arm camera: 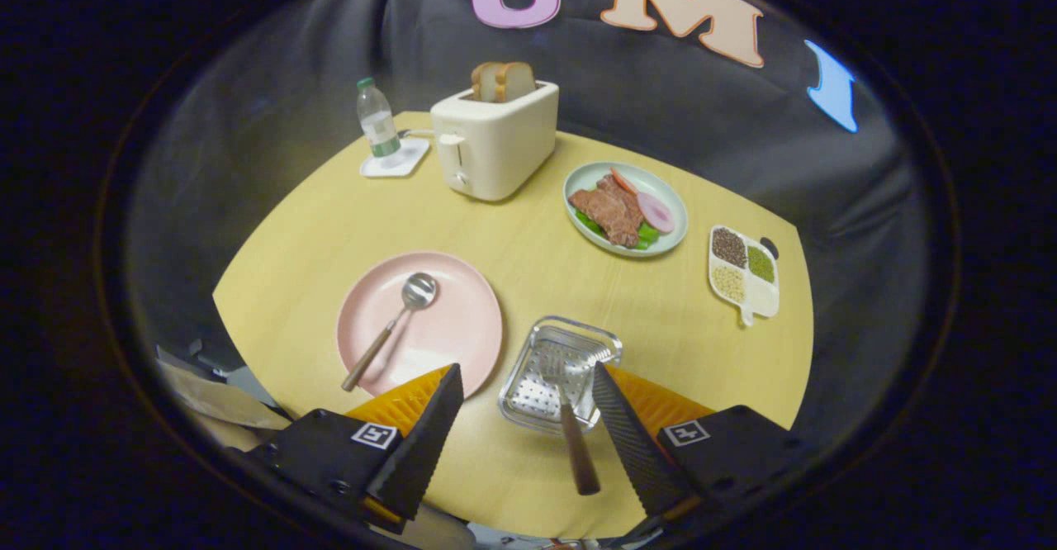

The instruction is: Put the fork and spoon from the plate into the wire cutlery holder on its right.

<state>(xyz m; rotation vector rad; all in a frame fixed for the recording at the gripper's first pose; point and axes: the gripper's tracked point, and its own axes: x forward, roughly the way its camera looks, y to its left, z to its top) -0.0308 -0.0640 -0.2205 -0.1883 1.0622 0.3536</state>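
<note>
The fork (570,418) is already in the wire holder (560,374). Its prongs are down inside and its brown handle sticks out toward the fingers. So half the job looks done.

The spoon (395,324) is still on the pink plate (462,319). It lies flat, with its round end toward the middle of the plate and its brown handle reaching over the near rim. The holder sits just to the right of the plate. The spoon still has to go in there with the fork.

The gripper (525,405) hangs above the near part of the worktop (512,261). Its fingers are spread wide and hold nothing. The fork's handle lies between them, nearer the right one, but I cannot tell if it touches.

The worktop is round, pale yellow wood. Farther back there is a white toaster (494,141) with bread in it, a small water bottle (377,120) on a white coaster (396,158), a green plate of food (625,208), and a little white dish of beans and seeds (744,273). Dark cloth hangs behind it all.
</note>
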